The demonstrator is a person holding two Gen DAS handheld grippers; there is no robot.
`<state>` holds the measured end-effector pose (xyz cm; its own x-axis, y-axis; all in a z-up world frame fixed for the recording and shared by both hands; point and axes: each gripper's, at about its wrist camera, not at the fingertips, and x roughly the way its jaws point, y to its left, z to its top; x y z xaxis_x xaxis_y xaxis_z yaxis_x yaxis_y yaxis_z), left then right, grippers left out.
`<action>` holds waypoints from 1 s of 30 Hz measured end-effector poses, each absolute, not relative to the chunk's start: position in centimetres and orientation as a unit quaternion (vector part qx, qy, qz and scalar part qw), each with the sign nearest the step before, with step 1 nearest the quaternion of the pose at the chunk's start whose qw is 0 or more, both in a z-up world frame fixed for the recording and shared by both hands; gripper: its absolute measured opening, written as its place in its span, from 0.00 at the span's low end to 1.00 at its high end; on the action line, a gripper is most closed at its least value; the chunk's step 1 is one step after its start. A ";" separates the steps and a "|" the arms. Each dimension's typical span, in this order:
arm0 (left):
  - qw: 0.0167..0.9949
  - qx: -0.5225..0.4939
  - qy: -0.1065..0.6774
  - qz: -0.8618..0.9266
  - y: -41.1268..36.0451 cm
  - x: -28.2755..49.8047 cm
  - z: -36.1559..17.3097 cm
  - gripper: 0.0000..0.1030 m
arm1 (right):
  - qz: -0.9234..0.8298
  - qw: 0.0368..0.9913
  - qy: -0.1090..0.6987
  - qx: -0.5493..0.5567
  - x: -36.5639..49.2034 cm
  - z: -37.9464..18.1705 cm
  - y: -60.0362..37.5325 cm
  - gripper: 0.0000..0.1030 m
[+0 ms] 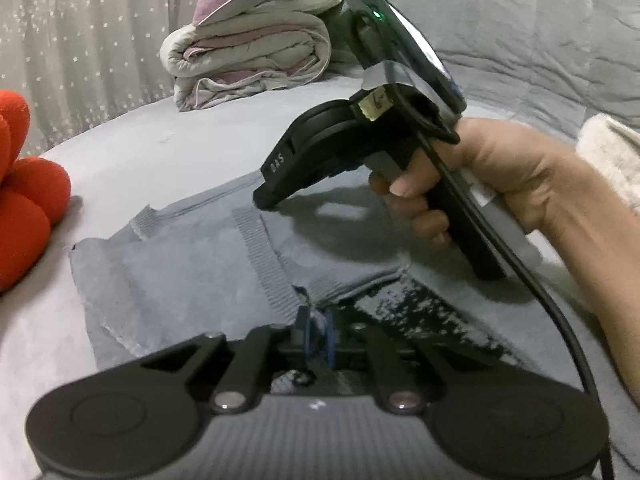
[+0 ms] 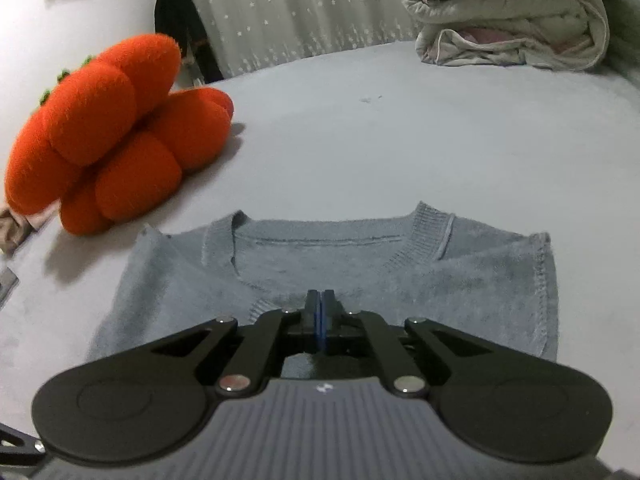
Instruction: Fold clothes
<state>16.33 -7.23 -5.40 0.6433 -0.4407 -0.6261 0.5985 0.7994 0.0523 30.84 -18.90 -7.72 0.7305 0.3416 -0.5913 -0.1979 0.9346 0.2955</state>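
A blue-grey sweater [image 2: 360, 264] lies flat on the bed [image 2: 400, 128], filling the lower middle of the right wrist view with its neckline toward the top. The right tool [image 2: 321, 312] sits low over the chest area, its jaws pressed together with nothing visible between them. In the left wrist view the left tool [image 1: 316, 332] stands slightly parted at the sweater's edge; blur hides whether fabric is pinched there. A hand [image 1: 492, 176] at mid right holds the right tool's handle. An orange plush cushion [image 2: 108, 132] rests at the left, a folded quilt [image 2: 512, 16] at upper right.
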 end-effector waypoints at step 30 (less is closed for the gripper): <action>0.907 0.155 0.371 -0.126 0.0 6.1 -2.3 0.60 | 0.144 0.876 0.388 0.248 21.3 -3.8 -17.6 0.49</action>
<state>6.09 -0.01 -2.32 0.6924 -0.1126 -0.7127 0.3437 0.9200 0.1885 21.29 -17.56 -3.83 0.6571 0.4447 -0.6087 -0.0591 0.8353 0.5466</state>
